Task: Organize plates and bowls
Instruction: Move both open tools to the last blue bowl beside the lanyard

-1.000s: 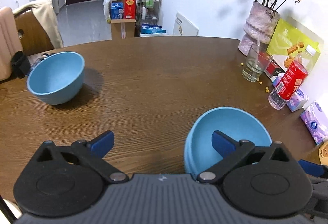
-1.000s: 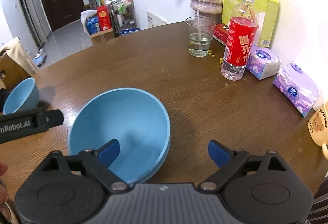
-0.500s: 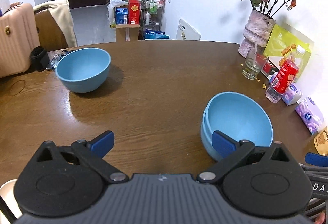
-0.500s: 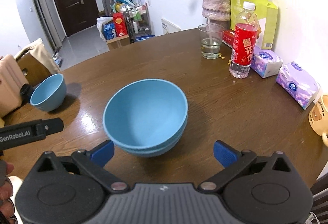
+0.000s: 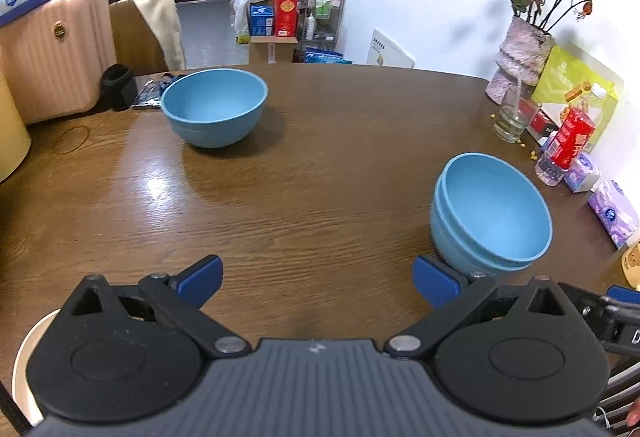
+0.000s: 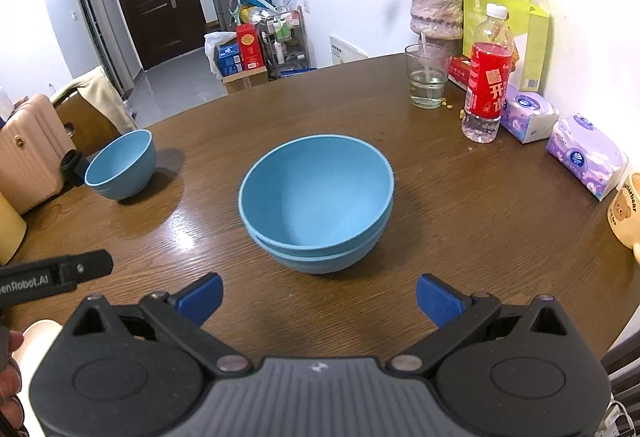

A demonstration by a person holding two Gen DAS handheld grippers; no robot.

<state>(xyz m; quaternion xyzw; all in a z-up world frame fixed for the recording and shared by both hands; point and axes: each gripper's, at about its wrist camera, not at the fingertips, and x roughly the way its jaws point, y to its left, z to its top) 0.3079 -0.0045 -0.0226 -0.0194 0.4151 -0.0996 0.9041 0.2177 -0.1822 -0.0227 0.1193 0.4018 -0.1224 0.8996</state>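
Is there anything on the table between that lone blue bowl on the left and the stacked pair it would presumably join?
Nothing visible. Between the single bowl and the stacked bowls lies only bare table. The glass, bottle and tissue packs stand off to the right, out of the path.

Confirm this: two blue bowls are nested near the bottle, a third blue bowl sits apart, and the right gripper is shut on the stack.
Not quite: the right gripper is open, jaws clear of the nested blue bowls, as the right wrist view shows. The third blue bowl does sit apart.
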